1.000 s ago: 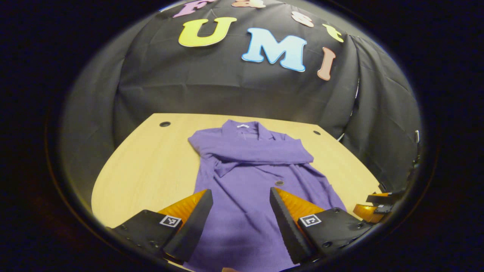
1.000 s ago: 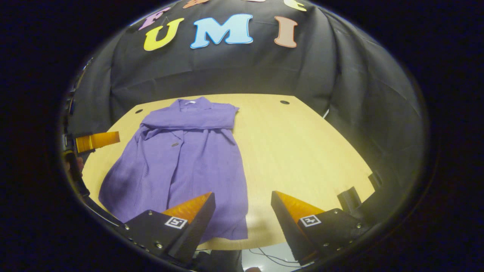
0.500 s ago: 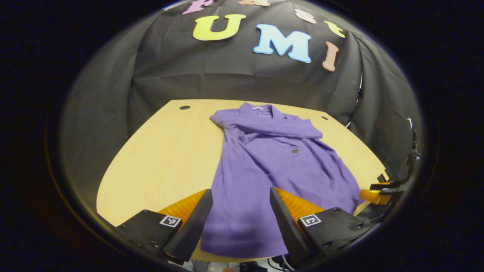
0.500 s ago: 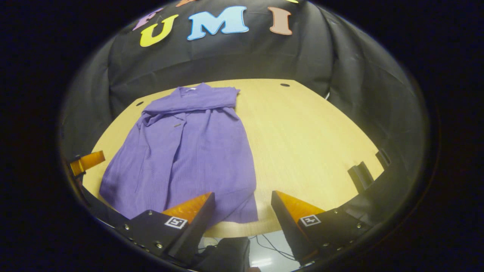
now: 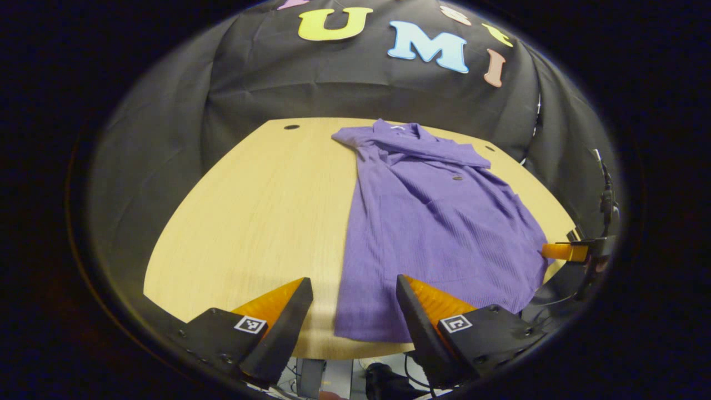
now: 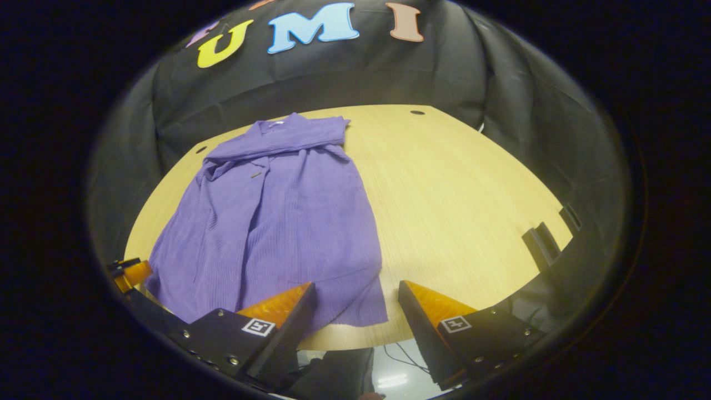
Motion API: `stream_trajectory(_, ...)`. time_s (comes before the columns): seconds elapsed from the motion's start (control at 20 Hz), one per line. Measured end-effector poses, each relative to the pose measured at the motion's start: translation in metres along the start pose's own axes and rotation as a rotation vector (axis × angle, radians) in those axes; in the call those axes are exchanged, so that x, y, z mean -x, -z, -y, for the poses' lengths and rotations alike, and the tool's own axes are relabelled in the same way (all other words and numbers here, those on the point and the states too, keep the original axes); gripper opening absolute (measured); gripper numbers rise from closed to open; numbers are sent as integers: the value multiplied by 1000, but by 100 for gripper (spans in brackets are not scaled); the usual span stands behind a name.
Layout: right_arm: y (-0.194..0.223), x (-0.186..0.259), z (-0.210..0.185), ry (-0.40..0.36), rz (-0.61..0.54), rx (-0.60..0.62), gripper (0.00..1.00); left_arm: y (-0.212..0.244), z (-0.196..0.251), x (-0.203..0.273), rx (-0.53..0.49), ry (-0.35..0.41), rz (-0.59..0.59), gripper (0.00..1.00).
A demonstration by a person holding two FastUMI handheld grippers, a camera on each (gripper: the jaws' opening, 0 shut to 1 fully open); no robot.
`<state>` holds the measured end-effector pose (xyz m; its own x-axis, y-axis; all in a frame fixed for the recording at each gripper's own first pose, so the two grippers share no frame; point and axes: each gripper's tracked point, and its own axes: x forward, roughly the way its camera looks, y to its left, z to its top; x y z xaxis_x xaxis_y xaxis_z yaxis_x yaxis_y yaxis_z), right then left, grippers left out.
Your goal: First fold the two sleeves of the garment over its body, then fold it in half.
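- Left gripper view: the purple garment lies flat on the table, collar at the far end, hem at the near edge. Both sleeves already look folded across the chest in a band, so I'd say the sleeve step is done and the fold in half is what's up now. The left tool hangs over the near edge by the hem's left corner, jaws wide, nothing between them. The right tool's tip pokes in at the right rim, beside the hem's other corner.
- Right gripper view: same garment, seen from the other side, sleeve band across the top. The right tool sits low at the near edge with the hem's right corner just between its spread fingers, jaws wide and gripping nothing. The left tool shows at the left rim, though it's too squashed there to tell much.
- Next move, as I read it: each tool needs to drop onto its hem corner, pinch the fabric, then carry the hem up and over to the collar evenly so it doesn't skew.
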<state>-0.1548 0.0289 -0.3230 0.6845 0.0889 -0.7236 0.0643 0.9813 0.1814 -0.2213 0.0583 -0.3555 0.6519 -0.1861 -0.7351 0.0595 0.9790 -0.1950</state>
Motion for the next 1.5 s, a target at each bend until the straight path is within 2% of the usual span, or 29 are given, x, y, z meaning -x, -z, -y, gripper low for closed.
stream_trajectory(0.15, 4, -1, -1, 2, -16, -47, 92, 15, -2, -3, -4, -10, -22, 95)
stream_trajectory(0.4, 14, -1, -8, 6, -38, -2, 95, 16, 20, -7, -72, 1, -20, 98)
stream_trajectory(0.45, 14, -1, -10, 12, -32, 5, 96, 18, 22, -9, -86, -7, -20, 95)
stream_trajectory(0.5, 14, -1, -13, 18, -29, 6, 93, 19, 25, -9, -107, -13, -24, 95)
stream_trajectory(0.55, 15, -1, -13, 23, -31, -3, 97, 21, 29, -10, -126, -8, -24, 94)
stream_trajectory(0.75, 16, -2, -17, 31, -47, 0, 98, 20, 40, -14, -138, 4, -23, 72)
stream_trajectory(0.8, 16, -5, -22, 23, -51, -4, 96, 22, 44, -14, -132, 17, -20, 62)
stream_trajectory(0.9, 15, -6, -28, 8, -55, 13, 77, 19, 47, -17, -143, 6, -30, 49)
stream_trajectory(0.95, 15, -4, -32, 8, -54, -6, 67, 20, 53, -18, -143, 24, -31, 49)
stream_trajectory(1.0, 16, -5, -35, 12, -57, -2, 57, 20, 54, -20, -110, 4, -23, 34)
stream_trajectory(1.05, 15, -4, -41, -20, -56, -8, 57, 17, 56, -19, -123, 2, -25, 18)
stream_trajectory(1.1, 15, -6, -43, -12, -53, -45, 39, 18, 59, -19, -150, 9, -19, 18)
stream_trajectory(1.15, 15, -4, -43, -13, -66, -45, 21, 19, 61, -21, -141, 11, -27, 13)
stream_trajectory(1.2, 11, -1, -46, -13, -57, -66, 21, 16, 60, -22, -137, 24, -32, 8)
stream_trajectory(1.3, 10, -7, -44, -19, -90, -118, 6, 12, 58, -19, -59, 67, -62, 7)
stream_trajectory(1.4, -3, -3, -52, -68, -89, -180, 5, 5, 55, -16, 46, 110, -98, 7)
stream_trajectory(1.5, -23, 7, -56, -119, -52, -215, 4, -20, 54, -7, 89, 139, -53, 7)
